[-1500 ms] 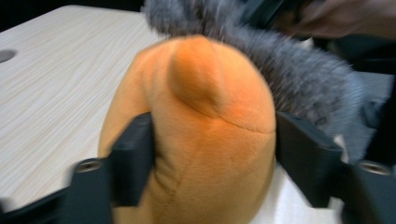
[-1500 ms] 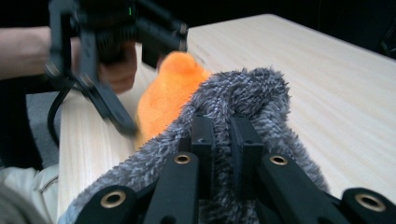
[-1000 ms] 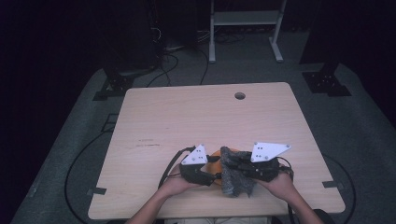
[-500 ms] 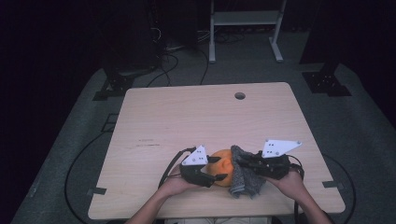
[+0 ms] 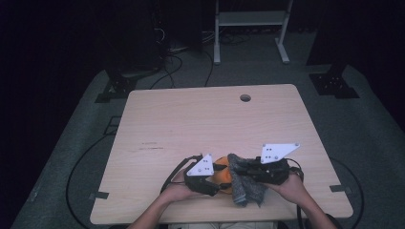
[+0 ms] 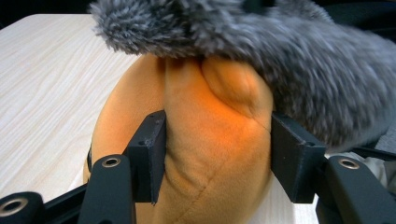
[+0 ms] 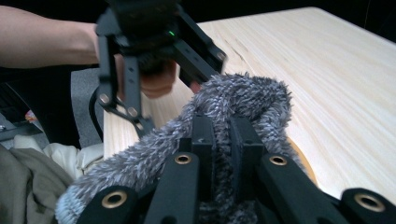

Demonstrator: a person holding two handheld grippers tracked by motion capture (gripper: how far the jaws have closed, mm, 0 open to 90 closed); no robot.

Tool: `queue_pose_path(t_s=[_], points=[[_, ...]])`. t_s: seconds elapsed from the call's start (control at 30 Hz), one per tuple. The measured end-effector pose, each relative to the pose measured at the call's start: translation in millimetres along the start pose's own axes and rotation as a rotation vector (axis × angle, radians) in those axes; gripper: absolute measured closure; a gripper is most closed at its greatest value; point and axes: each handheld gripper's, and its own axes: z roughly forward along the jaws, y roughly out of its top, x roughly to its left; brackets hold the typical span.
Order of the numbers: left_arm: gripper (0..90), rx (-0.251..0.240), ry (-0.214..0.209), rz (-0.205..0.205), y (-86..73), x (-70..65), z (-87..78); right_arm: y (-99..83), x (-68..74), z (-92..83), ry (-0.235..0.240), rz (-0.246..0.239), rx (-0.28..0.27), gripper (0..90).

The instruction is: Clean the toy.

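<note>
While squeezing in from either side, clamped on one soft orange plush: left gripper, jaws part-way apart, both pads dented into the stuffing, just now closing further with the plush between them. Seen from above, pointing rightward at the near edge of the table, gripped in the left hand.

Facing it, nose to nose: right gripper, carried in the right hand, jaws pinched almost together on a fold of one grey fuzzy cloth, the pile bulging up around and above the black jaws.

Counted: two grippers, two hands, two grey three-cornered plates on top, one orange plush, one grey fuzzy cloth.

Orange plush sitting on the table between the two grippers, close to the near edge, touching the wood. Grey fuzzy cloth draped over the top and far side of the plush, hanging down toward the near edge, hiding most of the orange from above and capping it in the left gripper view.

Farther out: bare pale wood across the rest of the table, one round hole near the far edge, well apart from everything held. Beyond the table, one white stand on the dark floor, loose cables running beside it.
</note>
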Motion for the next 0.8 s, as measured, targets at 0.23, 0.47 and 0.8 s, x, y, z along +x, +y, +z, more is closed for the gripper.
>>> queue_pose_path(t_s=[0.23, 0.47, 0.8], points=[[37.5, -0.004, -0.004, -0.017, 1.6, 1.5, 1.2, -10.1, -6.0, -12.2, -0.033, 0.036, -0.002, 81.7], [42.9, 0.003, -0.006, -0.012, -1.0, 3.3, -2.7, -6.0, -4.0, -10.2, -0.017, 0.014, 0.001, 81.6], [36.3, -0.008, -0.019, -0.028, -0.2, 5.8, -3.9, -22.7, -16.5, -23.1, -0.063, 0.081, 0.012, 81.5]])
